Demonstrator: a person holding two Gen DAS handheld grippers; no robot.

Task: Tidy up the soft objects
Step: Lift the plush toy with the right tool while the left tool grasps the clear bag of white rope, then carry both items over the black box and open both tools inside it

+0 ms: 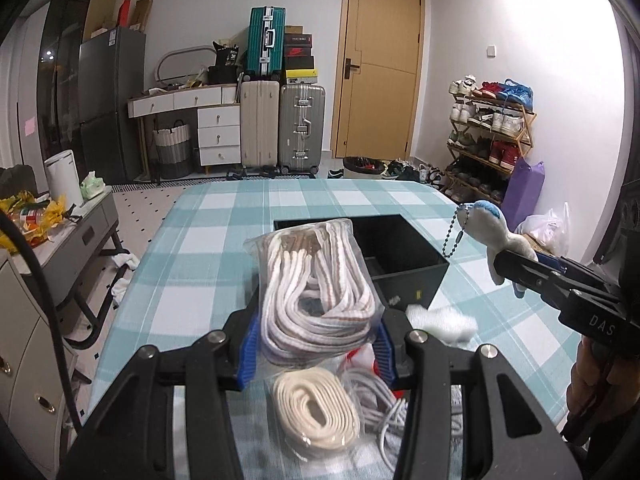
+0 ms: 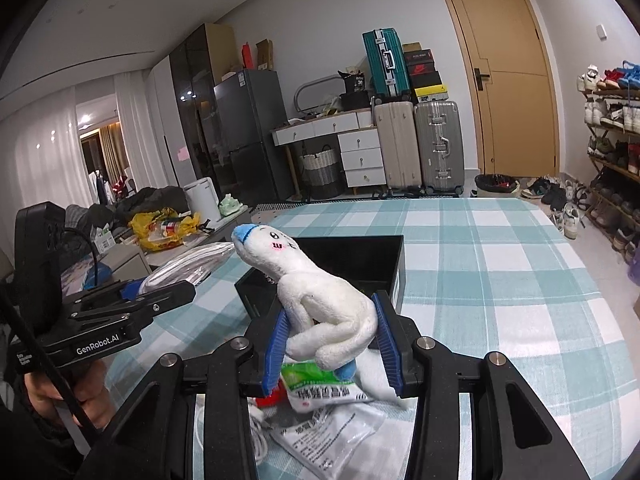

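A black, open-topped rectangular plastic box (image 1: 404,256) with an inner divider sat on a table under a teal-and-white checked cloth (image 1: 208,240), and it served as the landmark for everything else. Just in front of the box, the left gripper (image 1: 316,344) pinched a clear plastic bag of coiled white-and-tan cord (image 1: 316,280) between its blue pads, holding it clear of the cloth, probably so it could be carried over the box rim. To the right of the box in the left wrist view, the right gripper (image 2: 332,340) clamped a white plush toy with a blue cap and a bead chain (image 2: 320,296) by its body, head tilted toward the box, likely for the same drop. Nearer the person than the box, 3 loose items lay on the cloth: a bagged cream flat strap (image 1: 316,412), a tangle of white cable (image 1: 380,404) and a green-and-white printed packet (image 2: 316,384), seemingly waiting their turn. The box looked empty so far.
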